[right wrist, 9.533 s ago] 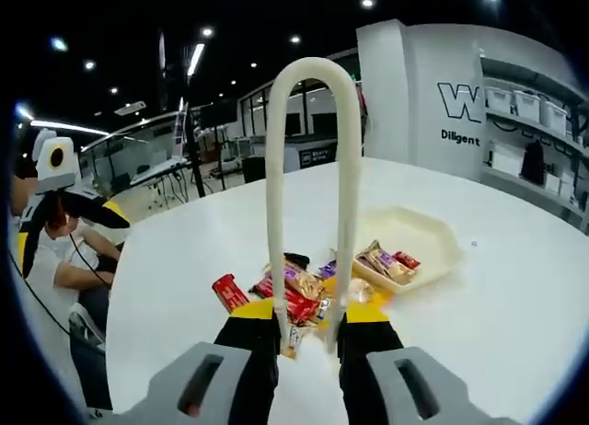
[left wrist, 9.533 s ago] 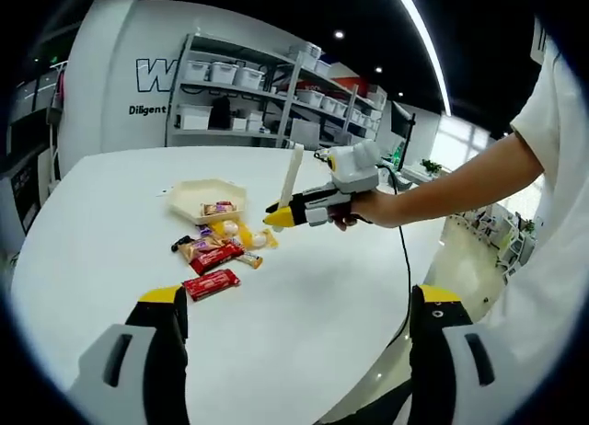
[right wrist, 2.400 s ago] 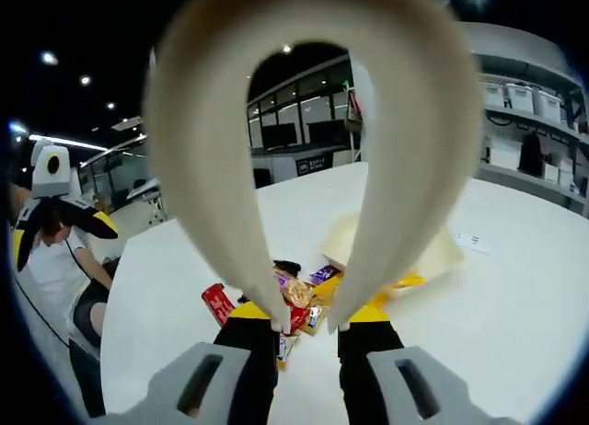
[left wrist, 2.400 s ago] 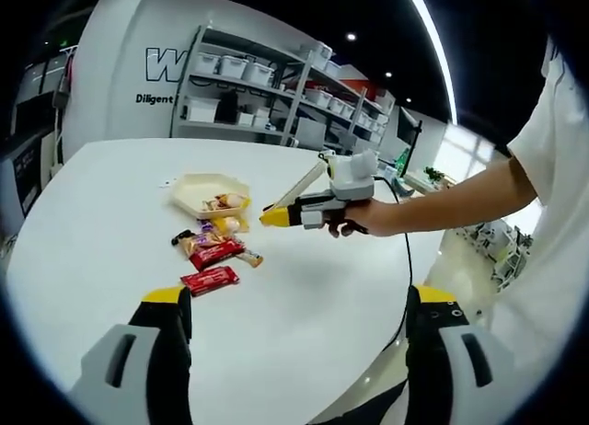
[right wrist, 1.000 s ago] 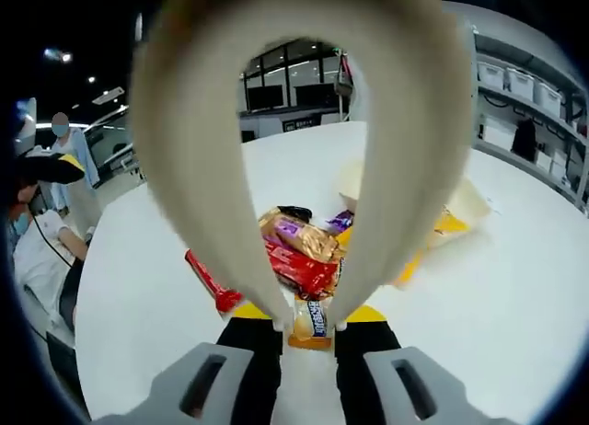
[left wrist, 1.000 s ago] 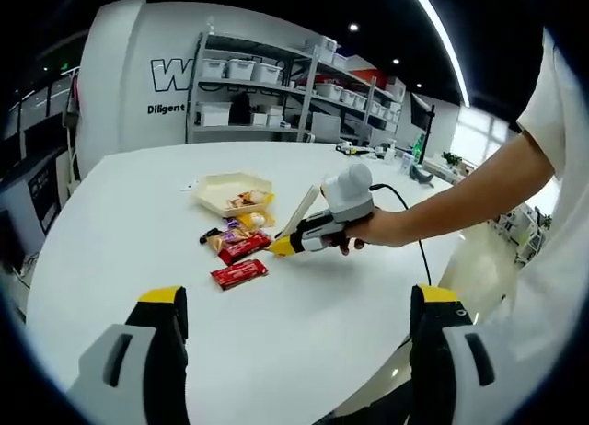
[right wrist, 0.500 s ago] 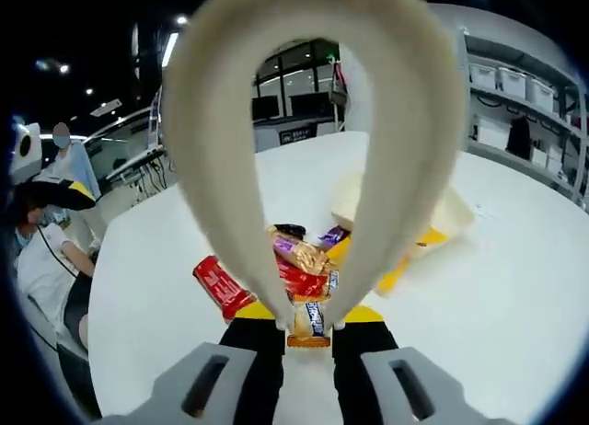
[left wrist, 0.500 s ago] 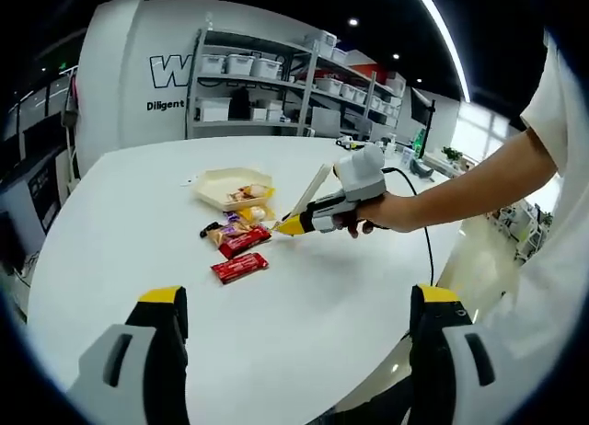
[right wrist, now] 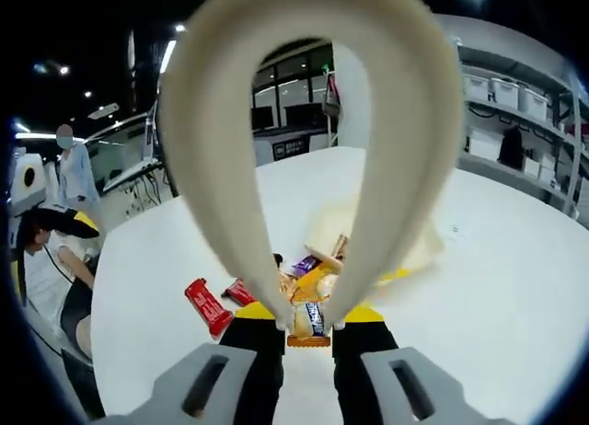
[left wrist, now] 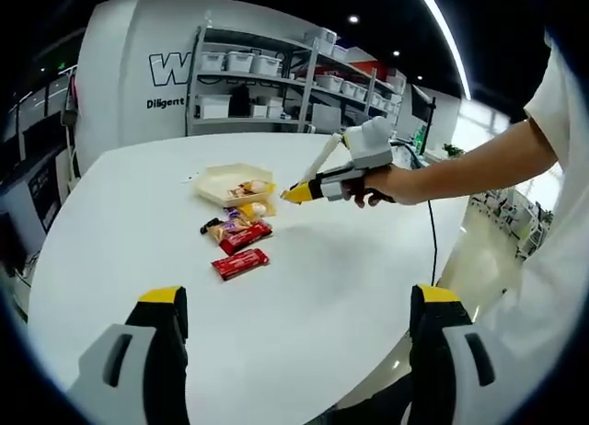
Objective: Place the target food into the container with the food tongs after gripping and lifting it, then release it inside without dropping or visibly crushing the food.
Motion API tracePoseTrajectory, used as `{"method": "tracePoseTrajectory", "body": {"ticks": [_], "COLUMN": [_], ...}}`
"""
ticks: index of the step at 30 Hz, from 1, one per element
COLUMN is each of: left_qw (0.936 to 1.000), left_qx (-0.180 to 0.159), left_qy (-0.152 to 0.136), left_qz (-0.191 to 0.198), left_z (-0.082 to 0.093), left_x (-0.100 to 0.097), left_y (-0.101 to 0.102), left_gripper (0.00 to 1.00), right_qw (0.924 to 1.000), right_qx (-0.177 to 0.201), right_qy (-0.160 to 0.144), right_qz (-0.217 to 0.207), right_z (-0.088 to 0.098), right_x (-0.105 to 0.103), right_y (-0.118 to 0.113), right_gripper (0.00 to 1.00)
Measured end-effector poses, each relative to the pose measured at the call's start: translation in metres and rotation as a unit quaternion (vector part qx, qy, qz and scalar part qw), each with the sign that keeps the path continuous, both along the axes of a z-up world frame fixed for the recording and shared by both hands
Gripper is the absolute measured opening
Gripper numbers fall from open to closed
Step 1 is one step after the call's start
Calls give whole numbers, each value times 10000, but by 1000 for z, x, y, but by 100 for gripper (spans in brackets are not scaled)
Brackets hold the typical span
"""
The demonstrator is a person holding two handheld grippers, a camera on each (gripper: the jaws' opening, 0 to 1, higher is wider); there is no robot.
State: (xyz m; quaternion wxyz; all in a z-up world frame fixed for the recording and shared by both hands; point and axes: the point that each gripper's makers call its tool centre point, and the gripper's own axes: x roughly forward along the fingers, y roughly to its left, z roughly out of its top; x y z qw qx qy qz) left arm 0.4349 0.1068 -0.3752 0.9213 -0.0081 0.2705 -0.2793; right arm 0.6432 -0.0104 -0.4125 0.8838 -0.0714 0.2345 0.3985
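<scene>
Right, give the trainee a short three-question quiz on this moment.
1. True or false: the right gripper is shut on the cream food tongs, whose tips pinch a small wrapped snack.
2. Multiple choice: the left gripper is A) open, holding nothing; B) shut on a red snack bar; C) shut on the tongs.
3. Fill in: the red wrapped bar lies on the white ______, apart from the cream tray.

Key: 1 true; 2 A; 3 table.
</scene>
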Motion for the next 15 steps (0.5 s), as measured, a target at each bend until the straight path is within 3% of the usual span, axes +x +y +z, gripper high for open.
{"method": "tracePoseTrajectory", "body": {"ticks": [6, 15], "left_qw": [10000, 9999], "left_qx": [-17, 13], "left_qy": [14, 131], "left_qz": [52, 99], "left_z": [0, -5], "left_x": [-1, -3], "left_y": [1, 3], "left_gripper": [99, 99], "right_qw": [9997, 9996], "right_qx": [148, 84], "right_qy": [45, 141], "right_qz": [-186, -247], "right_z": [12, 13], "right_x": [21, 40], "right_y": [2, 8], "right_gripper": [13, 13]}}
